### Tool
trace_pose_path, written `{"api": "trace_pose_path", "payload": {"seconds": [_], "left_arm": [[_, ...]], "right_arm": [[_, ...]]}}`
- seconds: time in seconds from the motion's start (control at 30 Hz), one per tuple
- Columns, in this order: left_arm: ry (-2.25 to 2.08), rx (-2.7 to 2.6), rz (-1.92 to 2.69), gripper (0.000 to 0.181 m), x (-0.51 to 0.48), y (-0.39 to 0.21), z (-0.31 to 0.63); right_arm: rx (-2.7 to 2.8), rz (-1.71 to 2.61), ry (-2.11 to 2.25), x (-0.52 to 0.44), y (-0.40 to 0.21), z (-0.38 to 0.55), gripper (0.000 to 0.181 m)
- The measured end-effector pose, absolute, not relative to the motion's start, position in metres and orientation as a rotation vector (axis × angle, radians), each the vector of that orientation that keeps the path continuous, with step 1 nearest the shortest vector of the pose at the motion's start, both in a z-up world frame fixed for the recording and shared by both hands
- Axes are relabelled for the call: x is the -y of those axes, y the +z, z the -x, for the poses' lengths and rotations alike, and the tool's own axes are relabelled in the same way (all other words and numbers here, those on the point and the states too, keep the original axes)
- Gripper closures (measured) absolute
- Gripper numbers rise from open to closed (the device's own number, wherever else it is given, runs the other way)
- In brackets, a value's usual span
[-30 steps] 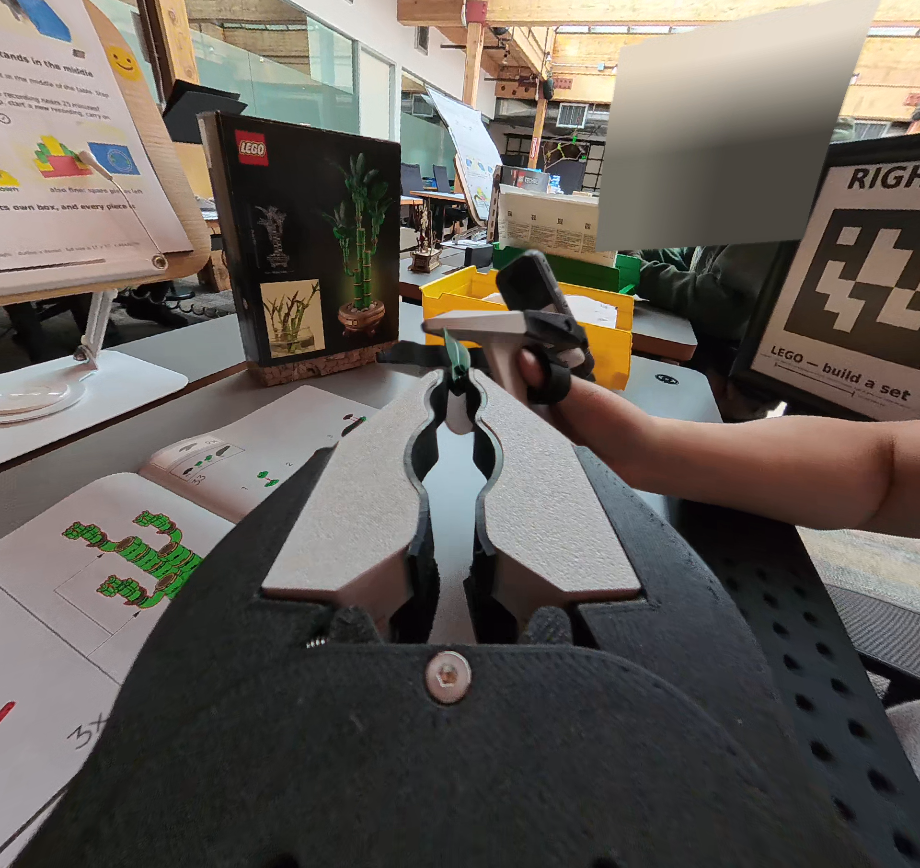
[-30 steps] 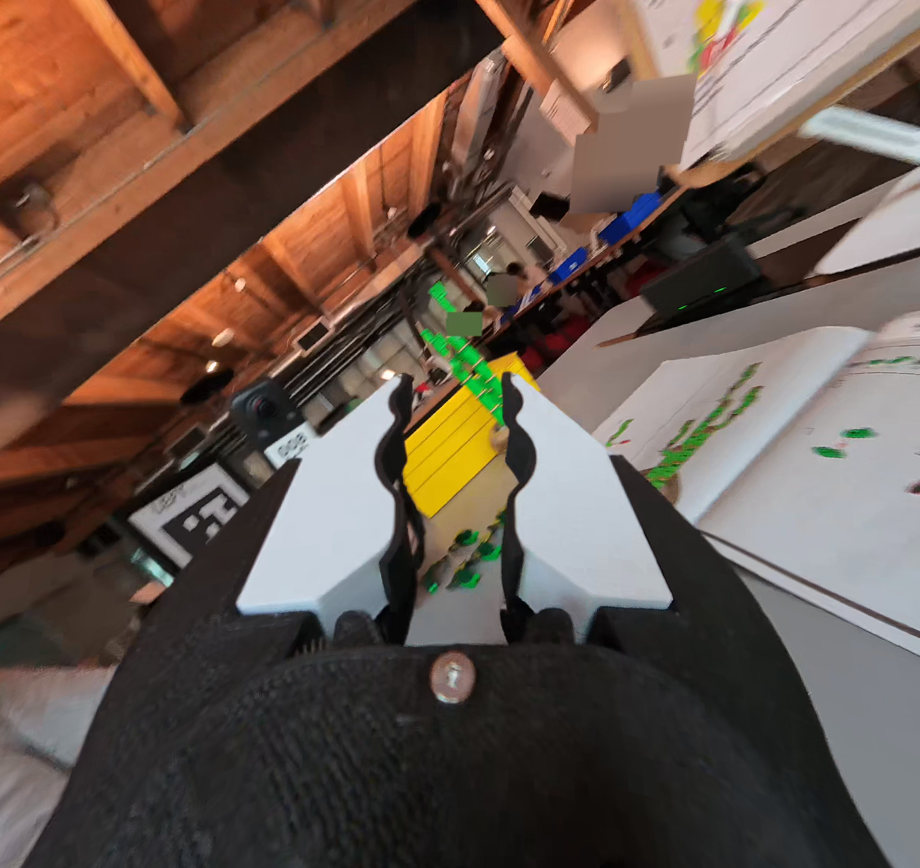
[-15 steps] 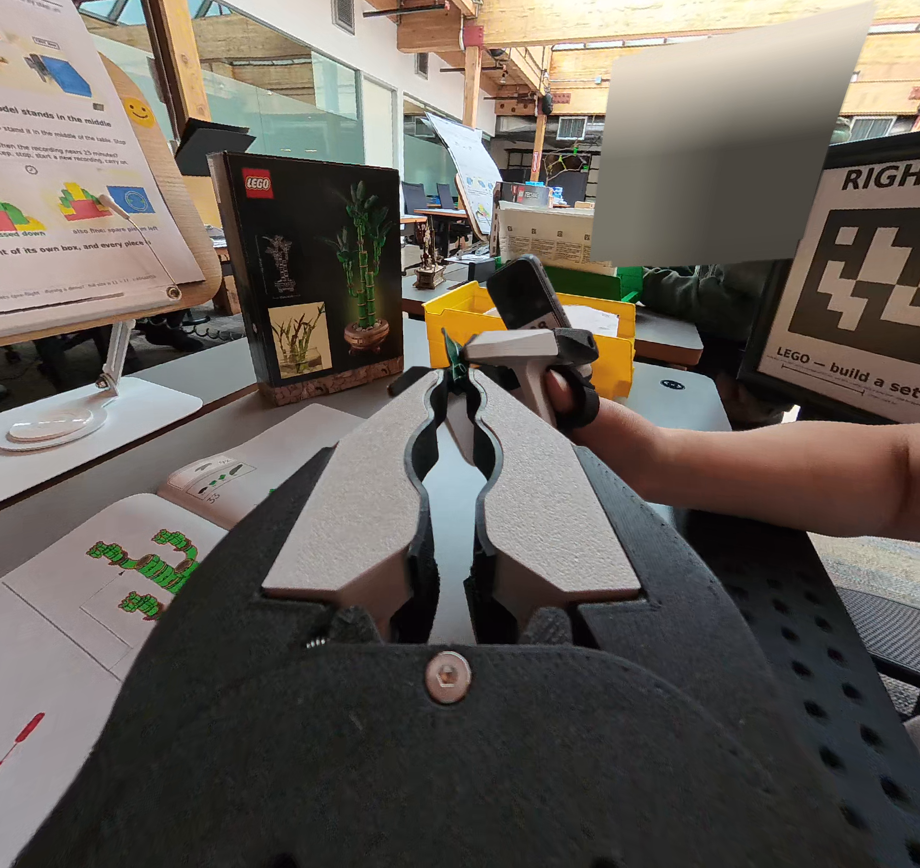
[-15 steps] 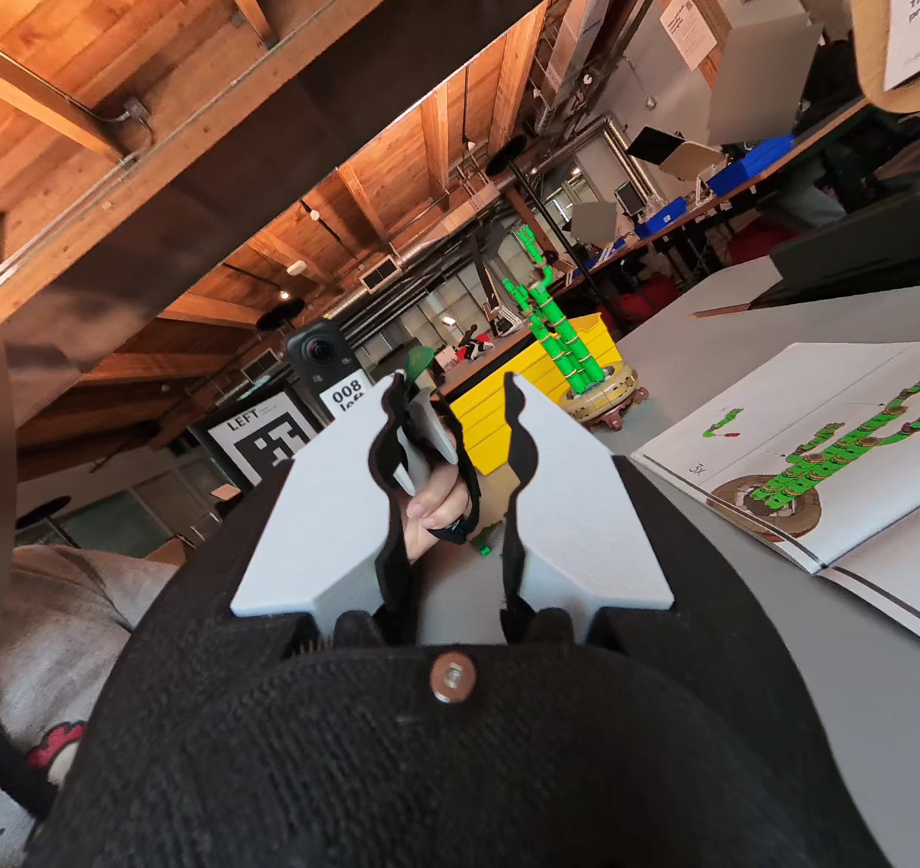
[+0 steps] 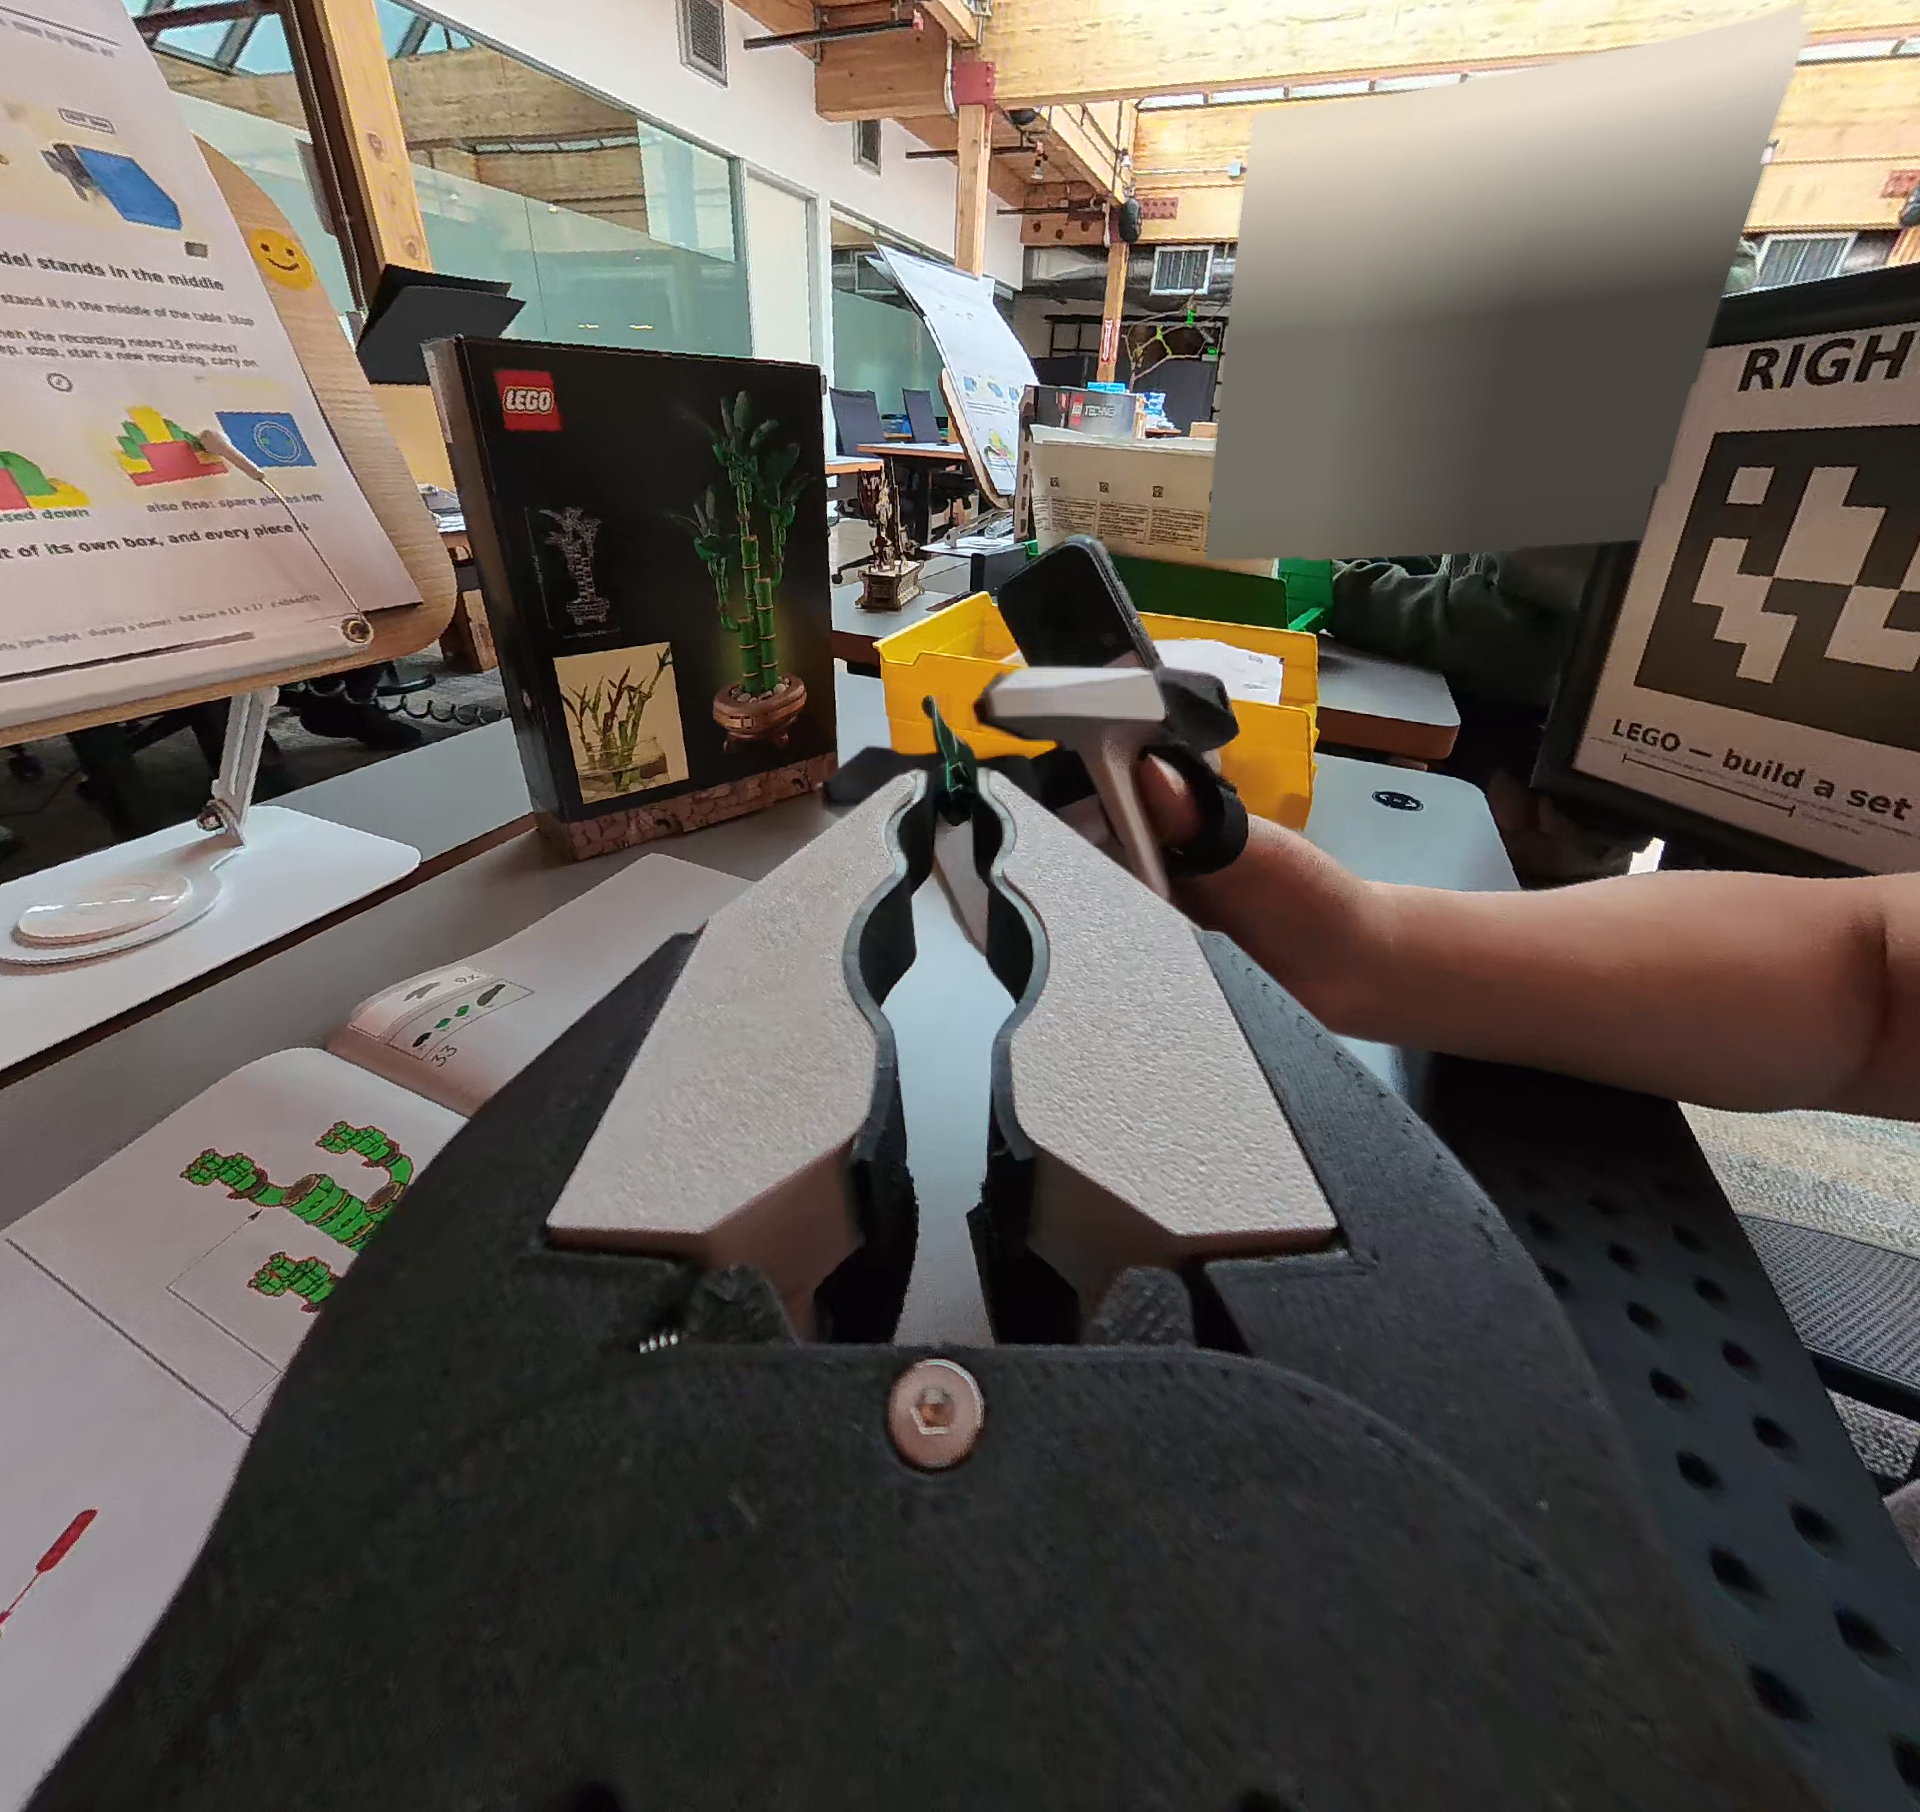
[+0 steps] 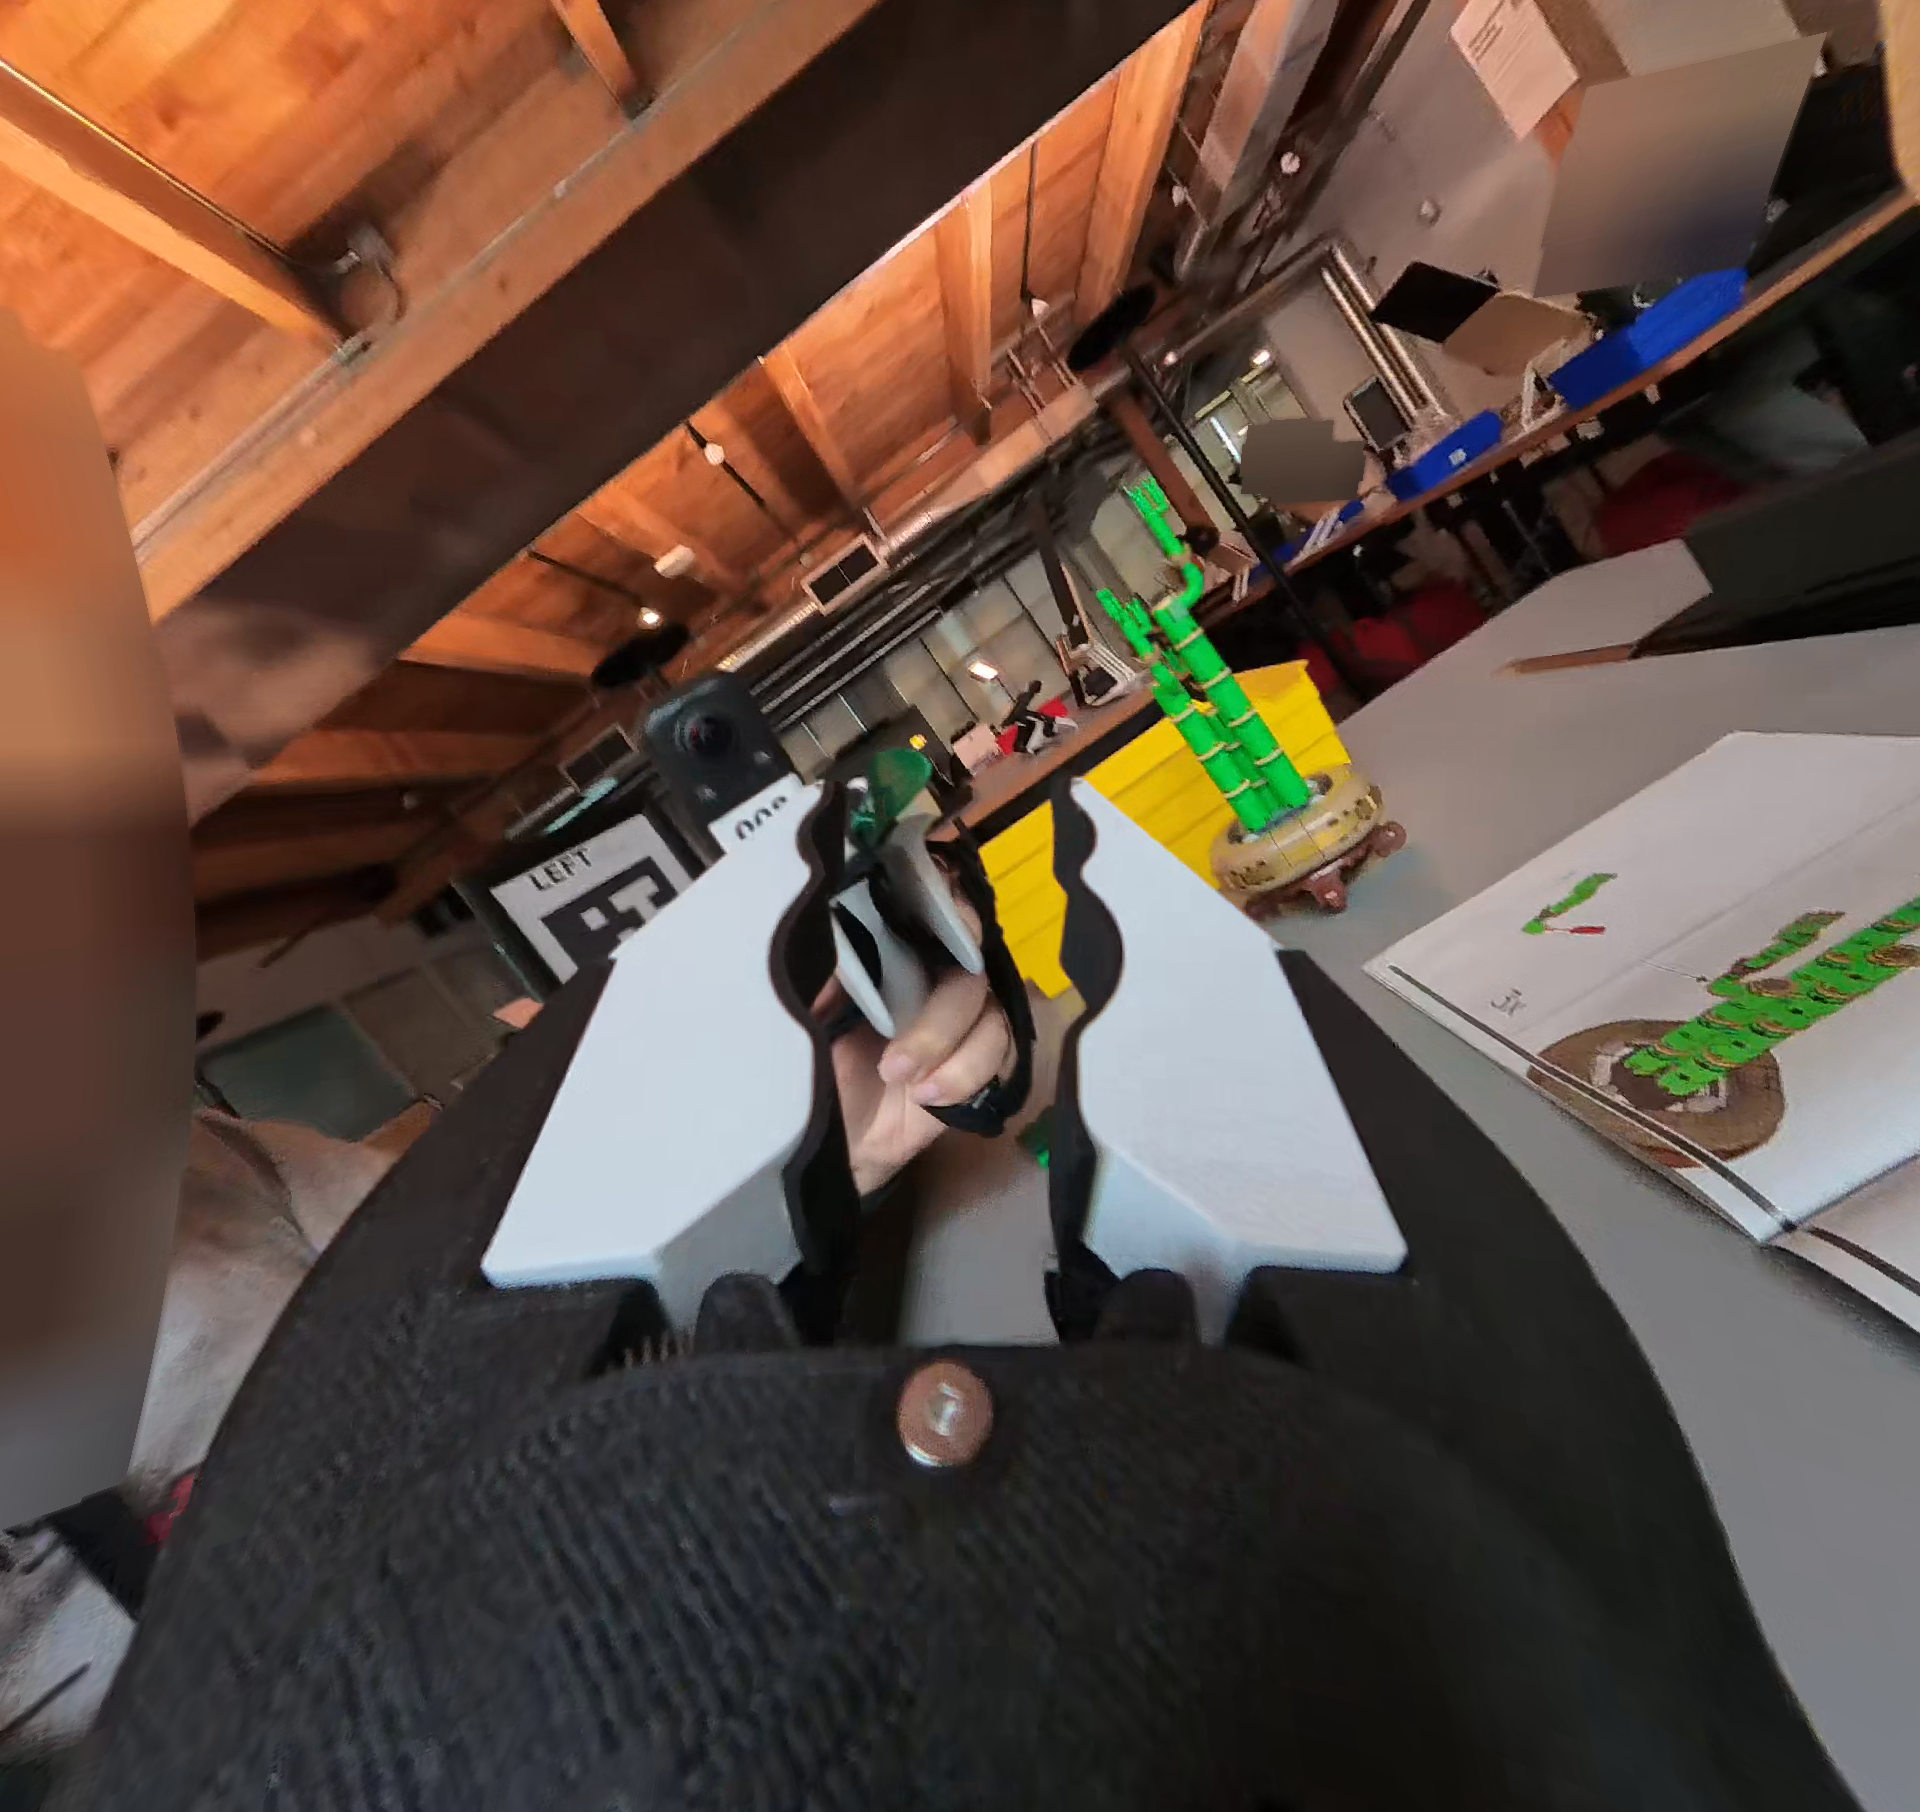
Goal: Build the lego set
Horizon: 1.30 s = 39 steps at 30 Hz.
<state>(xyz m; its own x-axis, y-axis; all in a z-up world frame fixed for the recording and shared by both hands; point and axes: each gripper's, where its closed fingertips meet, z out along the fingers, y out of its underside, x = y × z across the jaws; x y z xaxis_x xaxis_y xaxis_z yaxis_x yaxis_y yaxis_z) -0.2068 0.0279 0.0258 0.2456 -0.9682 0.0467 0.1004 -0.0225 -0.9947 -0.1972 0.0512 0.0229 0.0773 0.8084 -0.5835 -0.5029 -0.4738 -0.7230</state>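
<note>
Although the green bamboo model [image 6: 1210,692] already stands upright in its round pot on the worktop [image 6: 1558,723], well apart from both tools, it carries no leaves that I can see, so I judge the build is far along but not finished. The left tool [image 5: 951,788] pinches a dark green leaf piece [image 5: 948,739] at its tips. The right tool [image 6: 951,806] is spread and holds nothing. The open instruction booklet [image 6: 1662,931] lies beside the model.
</note>
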Motion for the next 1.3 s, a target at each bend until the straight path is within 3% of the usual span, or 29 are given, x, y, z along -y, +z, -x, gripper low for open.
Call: {"api": "trace_pose_path", "payload": {"seconds": [0.23,0.33,0.47,0.53,0.8,0.83,0.97,1.3], "left_arm": [[-1.296,-0.904,1.267,0.178,-0.022,0.032,0.208],[-1.417,-0.874,1.271,0.178,-0.020,0.034,0.208],[-1.520,-0.823,1.275,0.178,-0.020,0.035,0.208],[-1.542,-0.809,1.270,0.178,-0.020,0.035,0.208],[-1.487,-0.814,1.240,0.179,-0.020,0.038,0.210],[-1.495,-0.812,1.229,0.180,-0.020,0.039,0.210],[-1.495,-0.805,1.186,0.180,-0.017,0.047,0.215],[-1.339,-0.891,1.124,0.180,-0.006,0.051,0.214]], "right_arm": [[0.035,1.177,1.592,-0.077,0.032,0.143,0.148],[0.092,1.156,1.587,-0.069,0.043,0.145,0.127],[0.213,1.241,1.411,-0.061,0.047,0.179,0.080],[0.216,1.309,1.259,-0.068,0.038,0.188,0.071],[0.119,1.340,1.122,-0.082,0.025,0.169,0.073],[0.068,1.324,1.096,-0.085,0.026,0.158,0.082],[0.038,1.241,1.121,-0.081,0.037,0.138,0.085],[0.182,1.183,1.462,-0.058,0.043,0.166,0.124]]}}
